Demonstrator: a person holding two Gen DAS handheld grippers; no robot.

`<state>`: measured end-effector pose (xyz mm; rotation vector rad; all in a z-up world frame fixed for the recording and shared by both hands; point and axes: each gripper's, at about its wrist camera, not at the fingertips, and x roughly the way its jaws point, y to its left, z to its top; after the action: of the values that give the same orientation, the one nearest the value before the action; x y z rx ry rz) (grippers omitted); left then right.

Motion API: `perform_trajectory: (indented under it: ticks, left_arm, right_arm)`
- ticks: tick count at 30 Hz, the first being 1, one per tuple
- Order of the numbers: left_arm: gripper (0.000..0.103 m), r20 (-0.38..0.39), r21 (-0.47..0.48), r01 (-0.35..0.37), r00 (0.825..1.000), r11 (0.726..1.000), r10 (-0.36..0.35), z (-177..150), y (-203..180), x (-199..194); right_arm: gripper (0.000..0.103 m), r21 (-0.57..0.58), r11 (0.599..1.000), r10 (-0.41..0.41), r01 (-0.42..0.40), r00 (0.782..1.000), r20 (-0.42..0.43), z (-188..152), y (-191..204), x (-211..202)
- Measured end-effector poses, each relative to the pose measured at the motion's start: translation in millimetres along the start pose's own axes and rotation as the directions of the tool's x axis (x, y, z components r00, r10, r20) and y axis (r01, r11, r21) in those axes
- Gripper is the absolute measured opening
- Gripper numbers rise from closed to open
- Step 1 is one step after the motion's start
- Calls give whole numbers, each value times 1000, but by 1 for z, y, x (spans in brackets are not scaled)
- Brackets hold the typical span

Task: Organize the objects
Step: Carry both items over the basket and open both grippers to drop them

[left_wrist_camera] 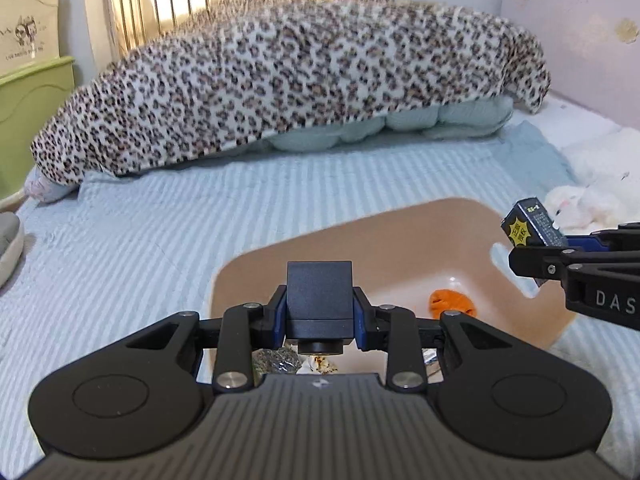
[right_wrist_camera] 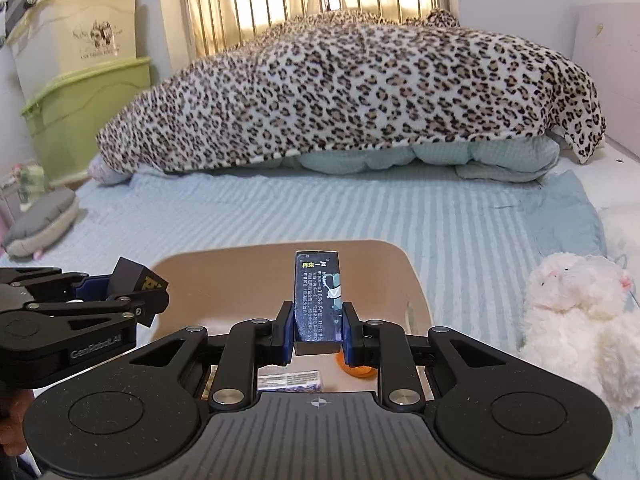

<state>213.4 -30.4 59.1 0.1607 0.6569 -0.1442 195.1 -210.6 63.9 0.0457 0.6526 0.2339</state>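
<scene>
My left gripper [left_wrist_camera: 319, 312] is shut on a dark blue box [left_wrist_camera: 319, 296] and holds it over the near edge of a tan plastic bin [left_wrist_camera: 400, 232] on the bed. My right gripper [right_wrist_camera: 318, 330] is shut on a tall dark box with printed text [right_wrist_camera: 317, 292], held upright above the same bin [right_wrist_camera: 376, 264]. In the left wrist view the right gripper [left_wrist_camera: 532, 256] comes in from the right with its box [left_wrist_camera: 532, 224]. In the right wrist view the left gripper [right_wrist_camera: 132, 292] sits at the left. An orange object [left_wrist_camera: 450, 300] and snack packets [left_wrist_camera: 280, 362] lie in the bin.
The bin rests on a pale blue striped bedsheet [right_wrist_camera: 280, 216]. A leopard-print blanket [right_wrist_camera: 360, 96] over bedding fills the far side. A white plush toy [right_wrist_camera: 580, 316] lies right of the bin. Green and cream storage boxes [right_wrist_camera: 84, 112] stand at the left, with a grey cushion [right_wrist_camera: 40, 224].
</scene>
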Motion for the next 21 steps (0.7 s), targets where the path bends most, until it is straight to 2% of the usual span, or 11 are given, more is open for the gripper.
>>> perform_trajectory:
  ticks: [3,8,10,11,12,13,15,17,19,21]
  left_arm:
    - [33,-65,-15,3,998,1000,-4,-3,-1,26]
    - [33,-177,-41,19,984,999,-26,-14,-3,56]
    - [33,-205,-61,33,978,998,-45,-22,-3,62]
    - [33,-205,-79,15,978,997,-31,-23,-3,65]
    - [34,-216,-83,10,976,996,-28,-25,-3,67]
    - [34,-223,-88,3,975,996,-23,-27,-3,67]
    - [42,-226,-100,0,974,995,-22,-29,-1,65]
    - [67,-219,-112,-17,976,994,-8,-28,2,60]
    - [71,-200,-118,-29,980,993,5,-26,6,51]
    - [72,-194,-118,-28,981,993,4,-23,7,41]
  right_arm:
    - [21,-8,1000,-11,11,999,-41,-2,1,21]
    - [21,-37,998,-47,43,992,-114,-12,4,54]
    - [21,-43,998,-58,53,989,-133,-16,5,64]
    - [21,-48,997,-65,58,988,-138,-18,7,66]
    - [33,-54,997,-70,63,987,-144,-20,8,68]
    - [34,-59,996,-77,68,986,-150,-21,9,69]
    - [44,-65,996,-76,66,985,-156,-23,10,69]
    - [49,-79,994,-82,71,986,-145,-22,13,64]
    - [57,-91,993,-90,78,988,-127,-20,15,55]
    - [72,-84,993,-91,82,989,-114,-16,14,45]
